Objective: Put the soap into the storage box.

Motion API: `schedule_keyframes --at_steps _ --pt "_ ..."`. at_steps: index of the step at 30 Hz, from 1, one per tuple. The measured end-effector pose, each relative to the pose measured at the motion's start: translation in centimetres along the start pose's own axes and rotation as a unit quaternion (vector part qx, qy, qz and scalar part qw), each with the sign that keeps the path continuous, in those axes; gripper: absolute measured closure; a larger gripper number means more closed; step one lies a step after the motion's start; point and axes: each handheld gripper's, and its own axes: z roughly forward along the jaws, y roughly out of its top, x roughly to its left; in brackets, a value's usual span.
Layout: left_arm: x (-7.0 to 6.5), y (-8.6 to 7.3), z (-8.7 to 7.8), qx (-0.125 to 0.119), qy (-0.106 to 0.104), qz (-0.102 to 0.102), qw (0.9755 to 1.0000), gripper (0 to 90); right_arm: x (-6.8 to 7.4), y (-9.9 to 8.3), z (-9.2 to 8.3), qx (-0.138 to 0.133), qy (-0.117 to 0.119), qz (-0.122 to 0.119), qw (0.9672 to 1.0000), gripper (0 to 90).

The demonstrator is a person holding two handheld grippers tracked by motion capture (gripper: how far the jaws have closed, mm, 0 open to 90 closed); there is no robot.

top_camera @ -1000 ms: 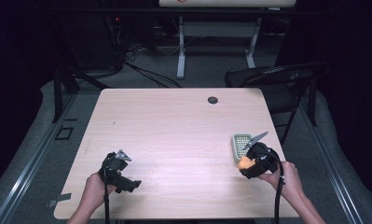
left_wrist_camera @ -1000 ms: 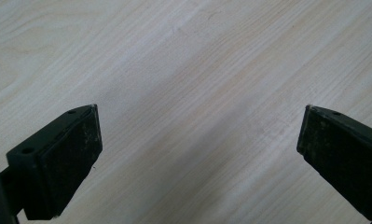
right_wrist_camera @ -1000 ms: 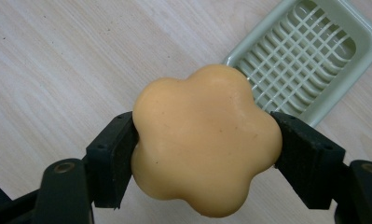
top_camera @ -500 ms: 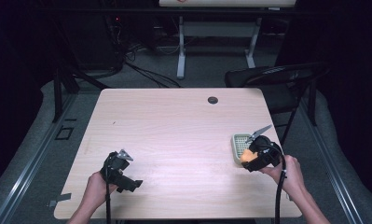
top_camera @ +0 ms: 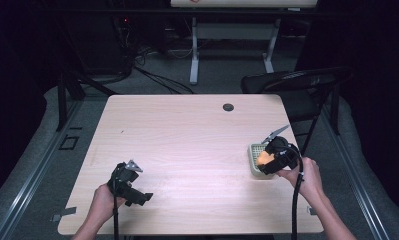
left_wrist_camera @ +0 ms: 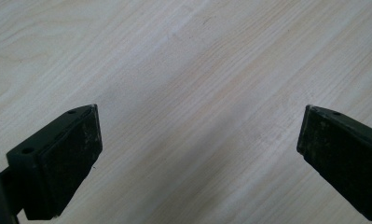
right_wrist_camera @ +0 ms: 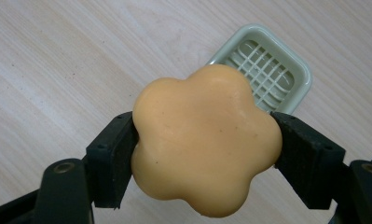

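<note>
An orange flower-shaped soap (right_wrist_camera: 204, 140) is clamped between the two black jaws of my right gripper (right_wrist_camera: 204, 156), which is shut on it. Below and behind the soap lies a pale green soap dish (right_wrist_camera: 267, 65) with a grid insert, flat on the wooden table. In the high view the right gripper (top_camera: 268, 161) hovers over the dish (top_camera: 253, 150) at the table's right side, with the soap (top_camera: 263, 158) showing orange. My left gripper (top_camera: 129, 182) rests near the front left of the table, open, and the left gripper view has bare wood between its jaws (left_wrist_camera: 197, 149).
A small dark round grommet (top_camera: 228, 107) sits near the table's far edge. A black folding chair (top_camera: 297, 82) stands behind the table's right corner. The light wooden table (top_camera: 187, 145) has wide bare room in its middle.
My right gripper with the soap has lifted slightly and shifted toward the far right, over the dish. The left gripper has kept still.
</note>
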Motion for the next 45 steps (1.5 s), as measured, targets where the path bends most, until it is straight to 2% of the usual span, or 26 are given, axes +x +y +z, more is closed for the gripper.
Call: schedule_keyframes --at_steps 4,5,7,15,18,19,20,24,30,32,34,38,45 --pt "0.0 0.0 0.0 0.000 0.000 0.000 1.0000 0.1 -0.3 0.4 0.2 -0.003 -0.003 0.001 1.0000 26.6" --pt "0.0 0.0 0.0 0.000 0.000 0.000 1.0000 0.1 -0.3 0.5 0.3 -0.005 0.002 0.005 1.0000 26.6" --pt "0.0 0.0 0.0 0.000 0.000 0.001 1.0000 0.1 -0.5 0.7 0.4 0.001 -0.006 0.002 1.0000 26.6" --pt "0.0 0.0 0.0 0.001 0.001 0.001 1.0000 0.1 -1.1 1.2 0.8 0.004 -0.004 0.007 1.0000 26.6" --pt "0.0 0.0 0.0 0.001 0.000 0.001 1.0000 0.1 -1.4 1.3 1.0 0.004 -0.007 0.012 0.9999 26.6" --pt "0.0 0.0 0.0 0.002 0.000 0.001 1.0000 0.1 -1.4 1.3 1.2 -0.004 -0.002 0.019 0.9998 26.6" --pt "0.0 0.0 0.0 0.002 -0.001 0.001 1.0000 0.1 -1.6 1.4 1.2 0.003 -0.008 0.014 0.9999 26.6" --pt "0.0 0.0 0.0 0.002 0.000 0.001 1.0000 0.1 -2.0 1.6 1.7 0.004 -0.004 0.020 0.9998 26.6" --pt "0.0 0.0 0.0 0.002 -0.002 0.001 1.0000 0.1 -2.5 1.9 2.7 0.015 -0.012 0.022 0.9996 26.6" --pt "0.0 0.0 0.0 0.002 -0.002 0.001 1.0000 0.1 -2.7 1.9 3.0 0.013 -0.004 0.029 0.9995 26.6" --pt "0.0 0.0 0.0 0.002 -0.002 0.002 1.0000 0.1 -2.8 1.9 3.1 0.019 -0.009 0.024 0.9995 26.6" --pt "0.0 0.0 0.0 0.002 -0.001 0.002 1.0000 0.1 -3.1 2.0 3.9 0.020 -0.002 0.034 0.9992 26.5" --pt "0.0 0.0 0.1 0.002 -0.002 0.001 1.0000 0.1 -3.4 2.2 4.9 0.032 -0.007 0.032 0.9989 26.5"
